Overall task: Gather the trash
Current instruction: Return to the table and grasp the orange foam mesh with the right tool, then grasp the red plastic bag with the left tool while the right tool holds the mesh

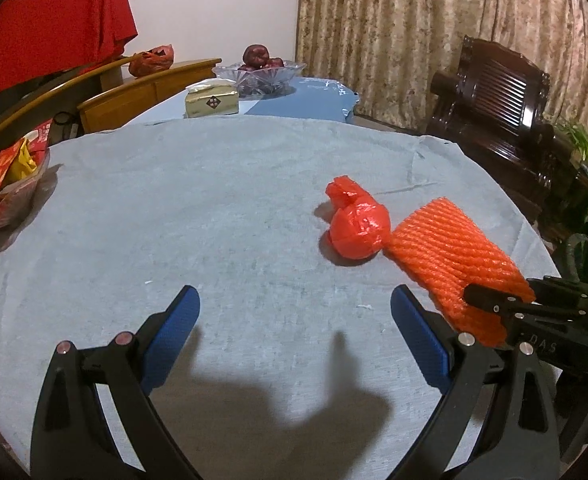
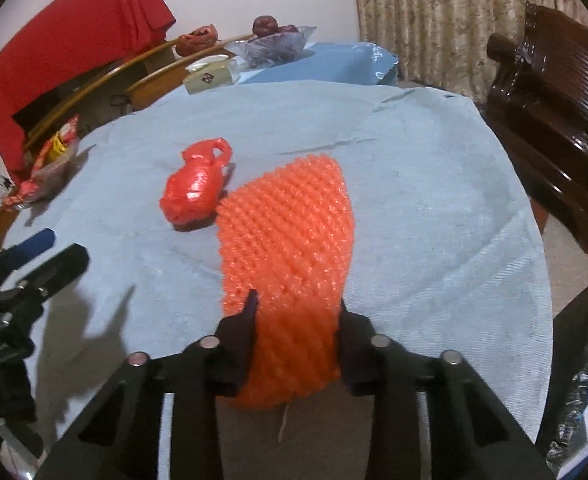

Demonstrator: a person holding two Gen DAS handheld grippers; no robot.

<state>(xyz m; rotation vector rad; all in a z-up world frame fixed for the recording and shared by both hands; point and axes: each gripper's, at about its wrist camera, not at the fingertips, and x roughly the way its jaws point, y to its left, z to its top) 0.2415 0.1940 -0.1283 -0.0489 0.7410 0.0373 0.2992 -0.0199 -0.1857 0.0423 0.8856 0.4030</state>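
- The left wrist camera sits just behind its own fingers (image 1: 185,320), low over the table (image 1: 173,208), tilted down and looking toward the curtain (image 1: 414,40) at 12 o'clock.
- From there the orange foam net (image 1: 450,252) lies near, at about 2 o'clock, with the right gripper (image 1: 494,304) entering at 3 o'clock.
- The right wrist camera looks the same general way, also tilted down, but sits very near the net (image 2: 289,232), which fills its centre from 12 to 6 o'clock.
- The left gripper (image 2: 45,256) shows at its 9 o'clock.
- Both views share the table, net, red bag (image 1: 356,228) (image 2: 195,188), tissue box (image 1: 211,104) (image 2: 211,74), fruit bowl (image 1: 259,70) (image 2: 273,42) and dark wooden chair (image 1: 494,100) (image 2: 554,80).
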